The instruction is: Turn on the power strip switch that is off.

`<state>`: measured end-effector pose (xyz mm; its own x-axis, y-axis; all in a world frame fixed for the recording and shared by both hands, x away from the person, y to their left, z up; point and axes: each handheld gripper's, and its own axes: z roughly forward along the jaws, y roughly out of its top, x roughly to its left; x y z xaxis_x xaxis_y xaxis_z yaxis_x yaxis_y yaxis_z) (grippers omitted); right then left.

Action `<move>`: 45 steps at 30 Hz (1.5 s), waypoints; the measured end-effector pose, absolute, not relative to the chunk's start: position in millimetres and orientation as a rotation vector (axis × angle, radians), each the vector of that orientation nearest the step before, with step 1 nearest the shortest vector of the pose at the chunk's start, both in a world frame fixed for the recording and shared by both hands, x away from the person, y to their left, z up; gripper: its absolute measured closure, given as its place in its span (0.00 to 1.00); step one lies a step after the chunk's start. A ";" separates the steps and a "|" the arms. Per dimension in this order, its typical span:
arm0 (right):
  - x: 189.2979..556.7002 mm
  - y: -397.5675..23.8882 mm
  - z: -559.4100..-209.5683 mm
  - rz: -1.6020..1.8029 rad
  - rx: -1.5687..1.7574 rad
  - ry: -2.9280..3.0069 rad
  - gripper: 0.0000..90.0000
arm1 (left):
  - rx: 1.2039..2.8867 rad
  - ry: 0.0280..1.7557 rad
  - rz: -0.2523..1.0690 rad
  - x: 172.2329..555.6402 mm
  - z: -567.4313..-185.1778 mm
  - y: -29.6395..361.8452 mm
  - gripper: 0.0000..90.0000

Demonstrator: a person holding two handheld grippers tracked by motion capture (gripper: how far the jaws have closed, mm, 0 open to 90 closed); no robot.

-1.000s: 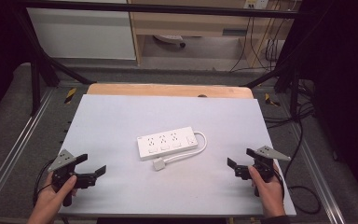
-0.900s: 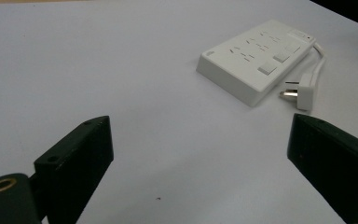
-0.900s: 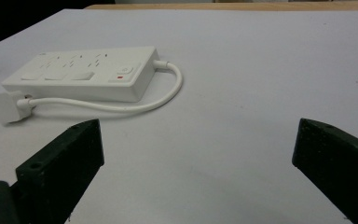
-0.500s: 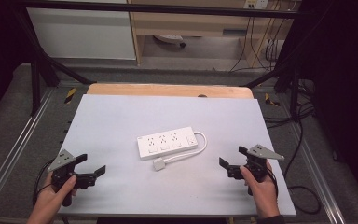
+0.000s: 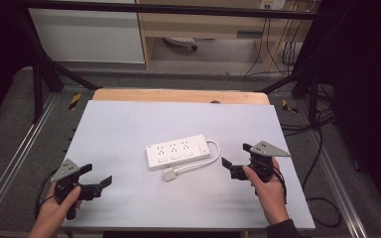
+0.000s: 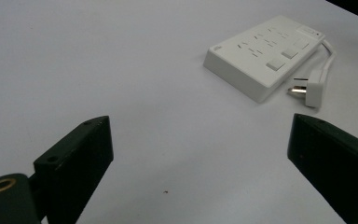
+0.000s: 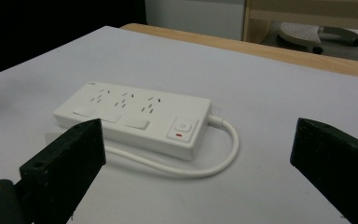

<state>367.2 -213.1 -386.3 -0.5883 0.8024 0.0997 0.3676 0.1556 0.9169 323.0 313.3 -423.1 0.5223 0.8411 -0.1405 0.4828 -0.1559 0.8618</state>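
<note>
A white power strip (image 5: 178, 152) lies flat in the middle of the pale table top (image 5: 129, 124), its cable (image 5: 217, 148) looping round its right end to a white plug (image 5: 169, 174) lying just in front of it. My right gripper (image 5: 236, 154) stands open a little to the right of the strip, with nothing between its jaws. In the right gripper view the strip (image 7: 130, 116) and cable (image 7: 230, 149) lie just ahead of the gripper (image 7: 198, 140). My left gripper (image 5: 98, 174) is open and empty at the front left; its view shows the strip (image 6: 265, 56) and plug (image 6: 310, 88) farther off.
A bare wooden strip (image 5: 178, 95) runs along the table's far edge. Metal rails (image 5: 25, 148) flank the table on both sides. Beyond it are a white cabinet (image 5: 89, 34), a wooden shelf unit (image 5: 203, 25) and hanging cables (image 5: 287, 44).
My right gripper has moved left and slightly away from the person, closer to the power strip's right end. The left gripper and the strip have stayed put.
</note>
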 end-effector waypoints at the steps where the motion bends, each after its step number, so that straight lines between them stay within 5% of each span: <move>1: 368.8 -210.5 -385.0 1.427 1.107 2.027 0.04 | 1.805 1.101 0.469 323.0 -423.1 313.3 0.08; 45: 402.7 -154.0 -387.2 1.410 1.096 2.087 0.05 | 1.812 1.071 0.475 323.1 -422.1 308.7 0.08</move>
